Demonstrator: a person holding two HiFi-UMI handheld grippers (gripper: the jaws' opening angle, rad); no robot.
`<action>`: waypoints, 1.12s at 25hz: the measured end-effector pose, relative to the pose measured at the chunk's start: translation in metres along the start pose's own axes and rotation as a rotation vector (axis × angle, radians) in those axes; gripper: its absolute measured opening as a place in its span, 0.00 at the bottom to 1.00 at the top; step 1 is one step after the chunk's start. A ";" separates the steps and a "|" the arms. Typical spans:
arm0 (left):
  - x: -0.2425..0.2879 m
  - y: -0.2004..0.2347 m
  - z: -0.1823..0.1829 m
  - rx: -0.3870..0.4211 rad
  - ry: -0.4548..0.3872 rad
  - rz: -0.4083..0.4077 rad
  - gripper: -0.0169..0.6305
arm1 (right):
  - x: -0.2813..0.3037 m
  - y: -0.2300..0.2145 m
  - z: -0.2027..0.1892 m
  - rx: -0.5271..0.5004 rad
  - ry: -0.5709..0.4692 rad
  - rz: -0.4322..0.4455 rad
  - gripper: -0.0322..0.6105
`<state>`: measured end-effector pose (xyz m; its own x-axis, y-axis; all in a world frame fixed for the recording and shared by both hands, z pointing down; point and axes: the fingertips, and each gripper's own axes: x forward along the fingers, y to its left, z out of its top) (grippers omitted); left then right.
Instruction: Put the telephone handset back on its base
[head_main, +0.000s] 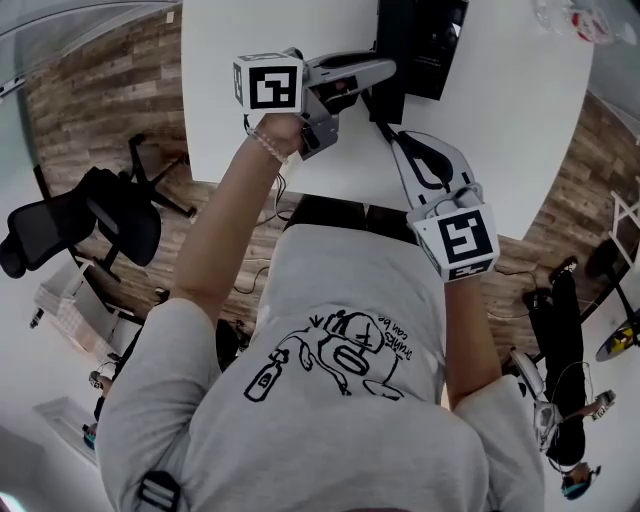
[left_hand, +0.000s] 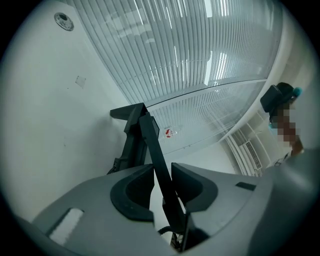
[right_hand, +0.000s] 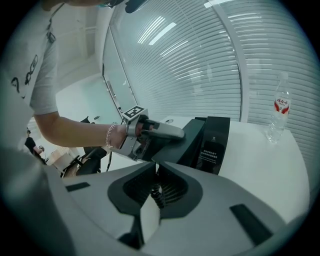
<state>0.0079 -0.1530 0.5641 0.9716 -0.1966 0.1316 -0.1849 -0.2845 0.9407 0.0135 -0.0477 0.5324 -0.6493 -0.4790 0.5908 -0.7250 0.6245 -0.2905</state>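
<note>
The black telephone base (head_main: 435, 45) stands at the far middle of the white table (head_main: 230, 140); it shows in the right gripper view as a black box (right_hand: 216, 145). The long black handset (head_main: 390, 50) lies along its left side. My left gripper (head_main: 388, 68) reaches in from the left. Its jaws stand on either side of the handset (left_hand: 150, 140), touching it at the tips (left_hand: 161, 172). My right gripper (head_main: 403, 138) points at the base from the near side. Its jaws (right_hand: 154, 170) meet at the tips with the coiled cord (right_hand: 157, 194) between them.
A clear water bottle (right_hand: 279, 112) stands at the table's far right (head_main: 575, 20). Black office chairs (head_main: 90, 215) stand on the wooden floor to the left. The table's near edge runs just under my right gripper.
</note>
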 end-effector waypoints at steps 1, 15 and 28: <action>0.000 0.001 0.000 0.000 0.003 0.004 0.19 | 0.000 0.000 0.001 0.002 -0.001 0.000 0.08; 0.003 0.003 0.006 0.086 0.052 0.089 0.22 | 0.000 -0.007 0.009 0.042 -0.022 -0.008 0.08; -0.003 0.004 0.017 0.383 0.147 0.304 0.28 | 0.010 -0.012 0.014 0.079 -0.027 -0.010 0.08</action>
<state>0.0021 -0.1701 0.5625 0.8708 -0.1979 0.4501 -0.4767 -0.5640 0.6743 0.0127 -0.0685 0.5309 -0.6472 -0.5021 0.5736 -0.7466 0.5692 -0.3442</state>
